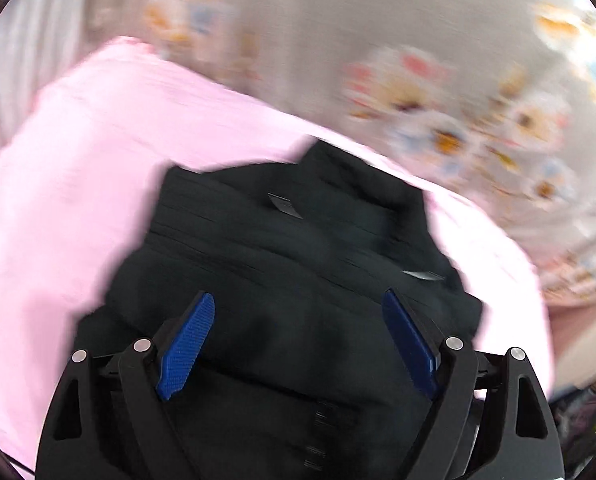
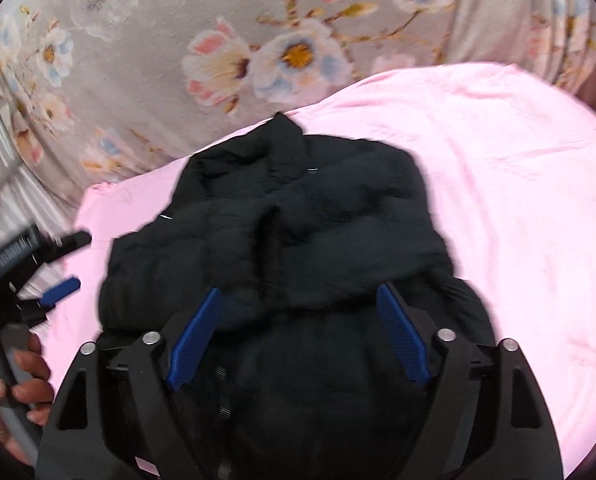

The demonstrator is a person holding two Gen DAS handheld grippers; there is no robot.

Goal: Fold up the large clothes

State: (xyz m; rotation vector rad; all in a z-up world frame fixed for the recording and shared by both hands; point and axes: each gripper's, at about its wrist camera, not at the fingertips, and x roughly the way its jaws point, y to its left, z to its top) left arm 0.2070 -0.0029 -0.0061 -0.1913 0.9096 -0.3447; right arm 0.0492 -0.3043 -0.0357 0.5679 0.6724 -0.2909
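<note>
The black padded jacket (image 2: 298, 240) lies bunched on the pink sheet (image 2: 518, 180), its collar toward 12 o'clock. The right gripper (image 2: 298, 304) hangs above it, its 2 blue fingers (image 2: 193, 340) spread wide and holding nothing. The left gripper (image 1: 298, 312) is likewise spread and empty; the right wrist view shows it at 9 o'clock, held by a hand (image 2: 21, 376).

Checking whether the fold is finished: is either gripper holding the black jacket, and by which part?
Neither. The left gripper and right gripper stand open above the black jacket, gripping nothing.
</note>
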